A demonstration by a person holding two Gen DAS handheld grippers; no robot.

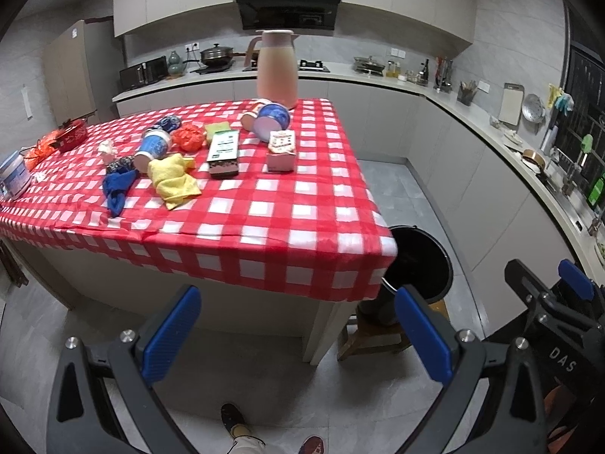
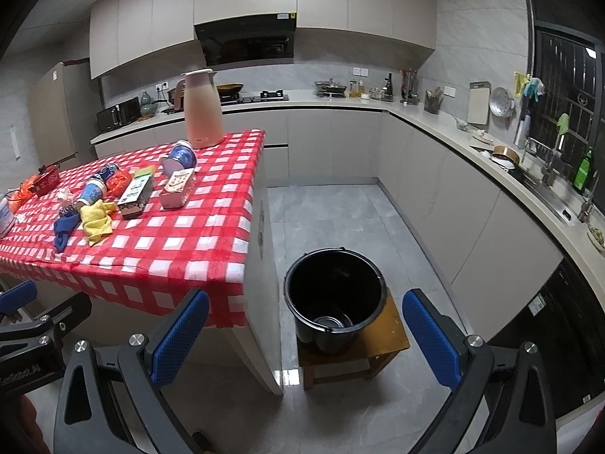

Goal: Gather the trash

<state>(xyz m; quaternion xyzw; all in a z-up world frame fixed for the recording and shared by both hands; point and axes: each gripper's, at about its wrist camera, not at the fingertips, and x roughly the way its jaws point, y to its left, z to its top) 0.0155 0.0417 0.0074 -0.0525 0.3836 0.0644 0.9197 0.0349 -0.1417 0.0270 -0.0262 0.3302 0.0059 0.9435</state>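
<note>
Right wrist view: table [image 2: 181, 249] under red check cloth carries nearly all the trash. Black bucket [image 2: 334, 295] sits on a wooden stool [image 2: 382, 344] beside the table end and holds one can [image 2: 332, 323]; so collection looks barely begun. Carton [image 1: 280, 151], dark box [image 1: 224, 153], cups [image 1: 153, 147] and rags [image 1: 172, 179] lie uncollected. Left gripper [image 1: 298, 335] and right gripper [image 2: 304, 336] both gape wide, holding nothing.
</note>
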